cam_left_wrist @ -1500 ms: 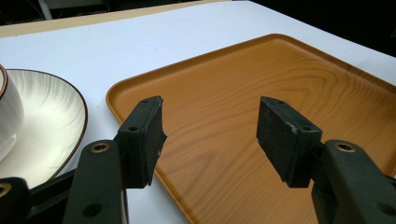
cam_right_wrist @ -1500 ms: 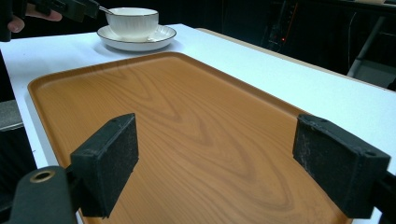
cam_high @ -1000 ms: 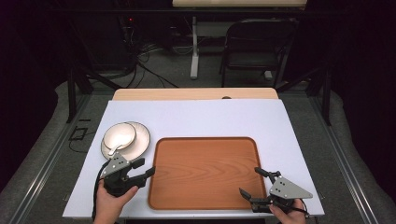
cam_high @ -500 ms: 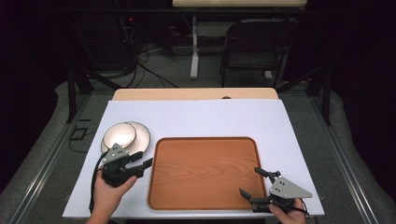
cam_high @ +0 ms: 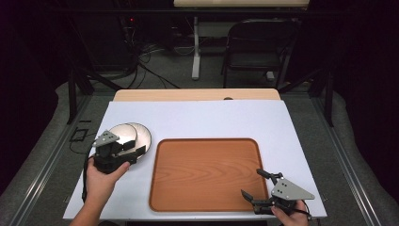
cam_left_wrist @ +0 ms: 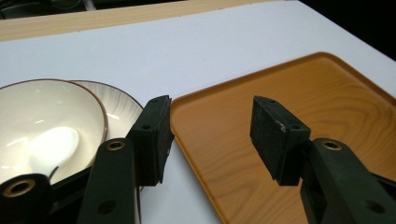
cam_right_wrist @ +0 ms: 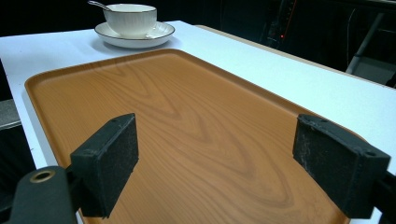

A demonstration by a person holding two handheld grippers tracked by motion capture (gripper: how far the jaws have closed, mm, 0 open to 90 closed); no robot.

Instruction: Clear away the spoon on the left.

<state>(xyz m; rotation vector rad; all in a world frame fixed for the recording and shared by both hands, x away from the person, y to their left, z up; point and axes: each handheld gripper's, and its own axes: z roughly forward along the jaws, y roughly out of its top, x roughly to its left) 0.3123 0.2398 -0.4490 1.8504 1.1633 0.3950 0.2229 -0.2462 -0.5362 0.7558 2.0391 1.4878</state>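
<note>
A white bowl sits on a white saucer at the table's left, and a spoon handle sticks out of the bowl. To their right lies an empty wooden tray. A hand holds my left gripper over the near side of the bowl, jaws pointing at the tray. They are open; they have just been closing a little, with nothing between them. In that view the bowl is at the left. My right gripper hovers open at the tray's near right corner, empty.
The white table top ends in a wooden strip at the far edge. Behind it stand a dark chair, a table leg and floor cables. The tray's raised rim runs just right of the saucer.
The left hand and gripper have risen and moved away from the table's front edge, now over the bowl's near side. The right gripper has stayed still.
</note>
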